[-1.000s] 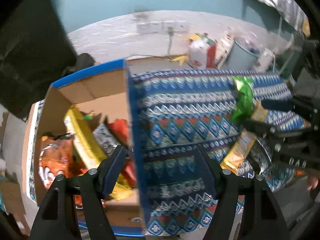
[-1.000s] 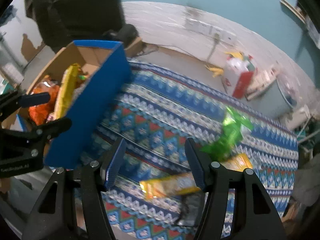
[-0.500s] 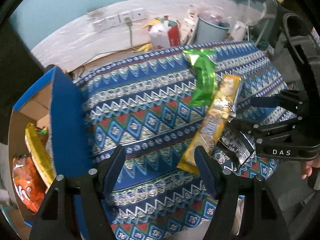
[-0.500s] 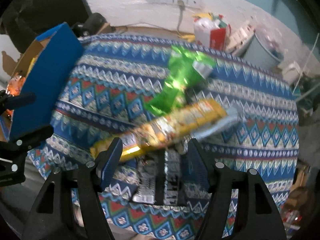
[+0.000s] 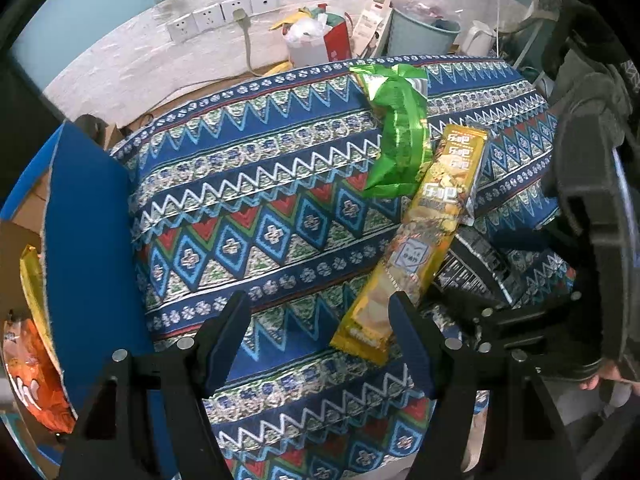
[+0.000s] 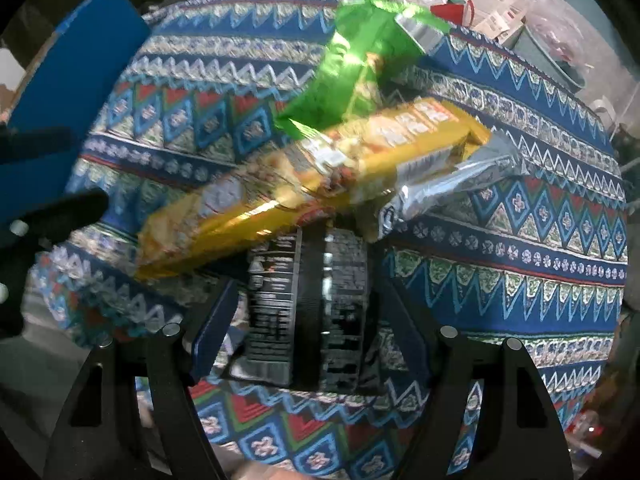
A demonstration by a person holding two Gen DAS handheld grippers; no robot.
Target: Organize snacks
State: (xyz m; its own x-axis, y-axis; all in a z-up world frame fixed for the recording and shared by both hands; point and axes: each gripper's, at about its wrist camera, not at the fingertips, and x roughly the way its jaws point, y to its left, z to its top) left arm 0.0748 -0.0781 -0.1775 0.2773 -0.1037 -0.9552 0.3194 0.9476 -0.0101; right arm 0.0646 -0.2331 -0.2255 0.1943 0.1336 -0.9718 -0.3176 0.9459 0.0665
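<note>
Between the spread right tongs (image 6: 306, 320) lies a black packet (image 6: 308, 312) under the yellow packet (image 6: 316, 176); left tongs (image 5: 318, 320) gape empty.

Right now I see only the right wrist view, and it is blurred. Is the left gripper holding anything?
Observer: No. The left gripper is open and empty over the patterned cloth. One of its fingers is beside the near end of the long yellow snack packet.
Operator: Does the blue-walled cardboard box have snacks inside?
Observer: Yes. An orange foil bag and a slim yellow packet show behind its wall.
</note>
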